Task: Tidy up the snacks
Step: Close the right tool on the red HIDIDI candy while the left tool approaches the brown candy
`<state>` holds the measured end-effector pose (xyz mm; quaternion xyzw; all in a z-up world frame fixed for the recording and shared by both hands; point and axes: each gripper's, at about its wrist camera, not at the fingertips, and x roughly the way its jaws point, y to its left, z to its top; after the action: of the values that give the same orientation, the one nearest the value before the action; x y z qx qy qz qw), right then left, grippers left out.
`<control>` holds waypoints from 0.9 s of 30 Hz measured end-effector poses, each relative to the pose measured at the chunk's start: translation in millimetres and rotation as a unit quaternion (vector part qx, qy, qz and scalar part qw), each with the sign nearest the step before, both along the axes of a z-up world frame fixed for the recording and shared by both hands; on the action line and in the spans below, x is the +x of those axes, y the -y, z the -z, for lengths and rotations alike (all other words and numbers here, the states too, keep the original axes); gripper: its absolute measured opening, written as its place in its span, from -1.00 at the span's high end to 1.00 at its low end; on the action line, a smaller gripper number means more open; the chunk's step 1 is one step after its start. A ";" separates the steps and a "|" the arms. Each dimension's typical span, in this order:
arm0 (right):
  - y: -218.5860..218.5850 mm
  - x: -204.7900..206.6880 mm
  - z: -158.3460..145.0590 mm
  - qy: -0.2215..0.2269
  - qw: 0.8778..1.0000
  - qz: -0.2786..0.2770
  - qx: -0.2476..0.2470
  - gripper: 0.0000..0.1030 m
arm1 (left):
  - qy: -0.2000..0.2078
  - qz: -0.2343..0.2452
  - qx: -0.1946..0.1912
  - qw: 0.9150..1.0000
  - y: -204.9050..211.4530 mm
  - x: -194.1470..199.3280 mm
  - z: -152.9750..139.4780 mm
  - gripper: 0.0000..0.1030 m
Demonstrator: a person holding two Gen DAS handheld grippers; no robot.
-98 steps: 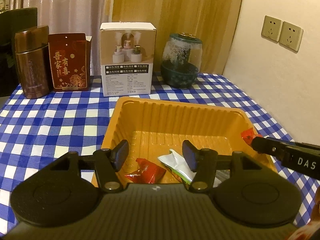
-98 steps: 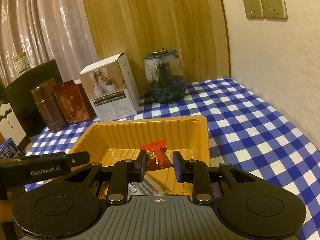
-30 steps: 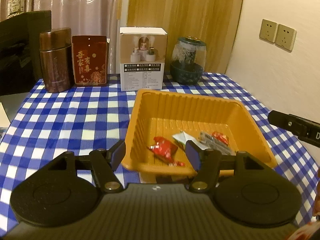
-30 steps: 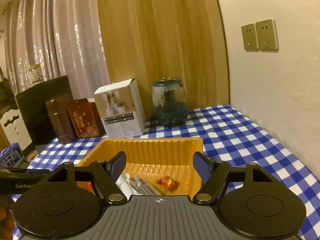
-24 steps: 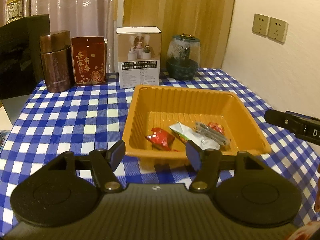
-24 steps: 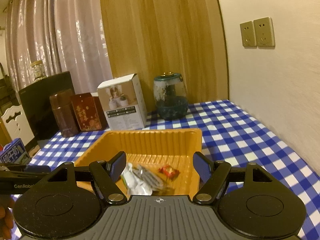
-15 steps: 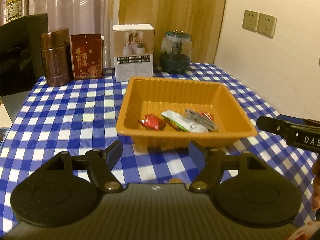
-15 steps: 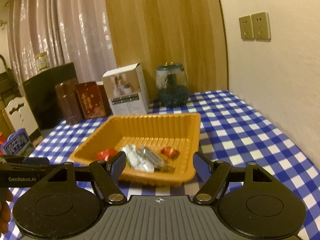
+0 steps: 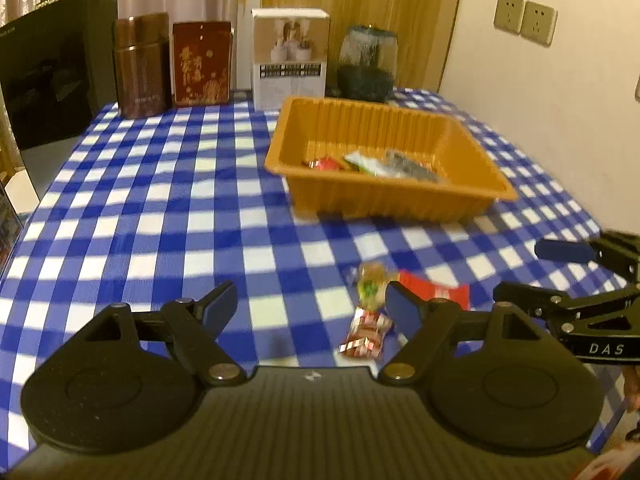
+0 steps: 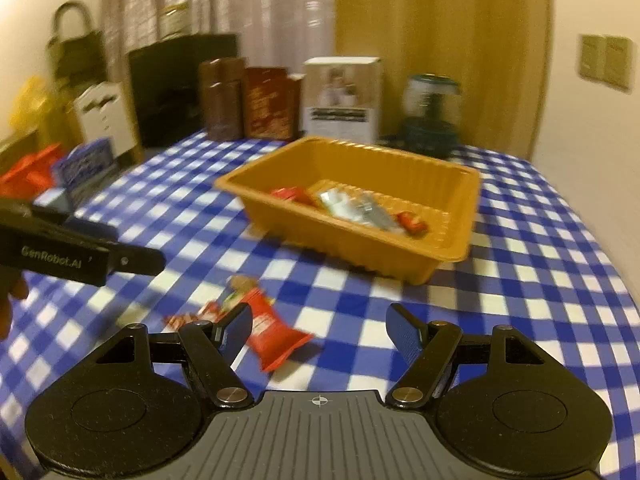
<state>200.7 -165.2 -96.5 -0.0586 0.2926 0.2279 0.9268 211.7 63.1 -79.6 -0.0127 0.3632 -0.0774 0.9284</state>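
An orange tray (image 9: pixel 396 196) sits on the blue checked cloth and holds red and silver-white snack packets (image 9: pixel 376 164). Three loose snacks lie nearer: a red packet (image 9: pixel 436 290), a gold-green candy (image 9: pixel 370 280) and a red-white candy (image 9: pixel 366 332). My left gripper (image 9: pixel 310 306) hovers just left of them. Its jaws are opening, and no pad touches a snack. My right gripper (image 10: pixel 320 322) is open and empty, with the red packet (image 10: pixel 276 334) by its left finger. The tray (image 10: pixel 360 240) lies beyond it.
Along the back stand a brown canister (image 9: pixel 140 68), a red box (image 9: pixel 202 64), a white box (image 9: pixel 290 60) and a glass jar (image 9: pixel 368 66). A black box (image 9: pixel 52 68) sits at the far left. A wall closes the right side.
Both grippers pulled back from the tray toward the near side and sank lower. The loose snacks came into view. The left jaws spread wider, and the right view rolled.
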 end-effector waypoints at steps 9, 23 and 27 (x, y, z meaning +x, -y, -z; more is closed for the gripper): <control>-21.5 11.2 15.9 -0.011 0.997 -0.066 -0.049 -0.43 | -0.033 0.037 0.010 0.999 -7.4 -7.6 19.8 -0.53; -44.5 46.4 38.7 -0.028 0.986 -0.139 -0.082 -0.20 | -0.043 0.049 0.023 0.998 -5.0 2.9 29.8 -0.53; -47.2 49.0 45.3 -0.033 0.985 -0.142 -0.096 -0.06 | -0.048 0.047 0.018 0.998 -5.4 5.2 32.1 -0.53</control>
<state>249.7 -118.1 -141.9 -0.1804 0.3322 0.3302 0.8649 216.9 68.6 -111.7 0.0176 0.4085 -0.1138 0.9055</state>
